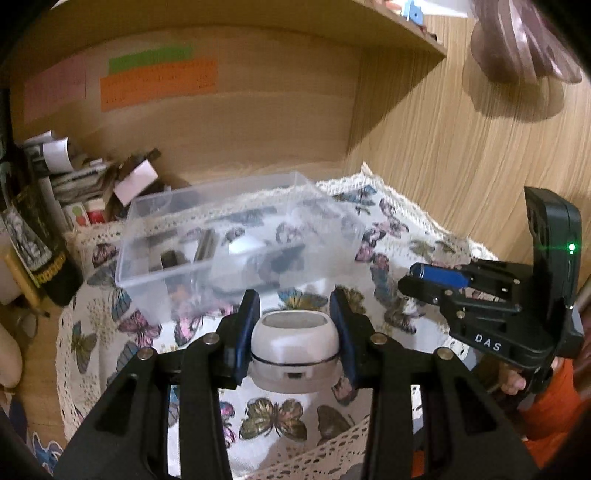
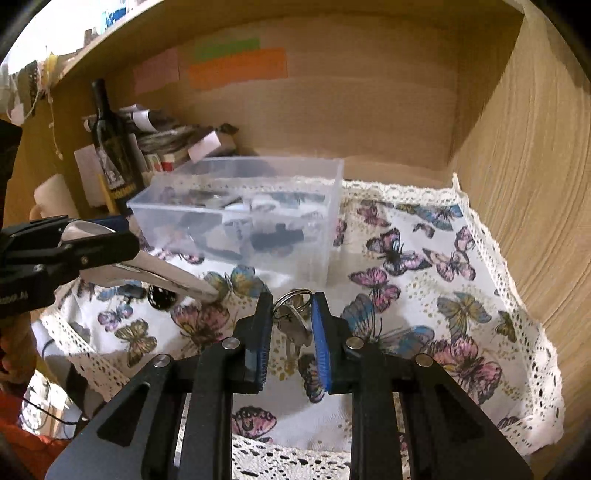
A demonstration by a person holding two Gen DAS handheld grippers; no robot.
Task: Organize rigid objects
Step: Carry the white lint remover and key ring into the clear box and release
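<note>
My left gripper point(image 1: 294, 314) is shut on a white rounded gadget point(image 1: 294, 349) and holds it above the butterfly cloth point(image 1: 391, 229). In the right wrist view the left gripper point(image 2: 96, 236) shows at the left with a shiny elongated part point(image 2: 166, 277) sticking out below it. My right gripper point(image 2: 291, 314) has its jaws around a bunch of keys on a ring point(image 2: 293, 321); they look held. It also shows in the left wrist view point(image 1: 417, 275). A clear plastic box point(image 1: 236, 236) point(image 2: 240, 214) with several small items stands behind.
A dark bottle point(image 2: 110, 147) and a stack of papers and boxes point(image 2: 173, 144) stand at the back left. Wooden walls point(image 2: 517, 184) close the nook on the right and behind. A shelf point(image 1: 388, 26) hangs overhead. A small black round item point(image 2: 160, 295) lies on the cloth.
</note>
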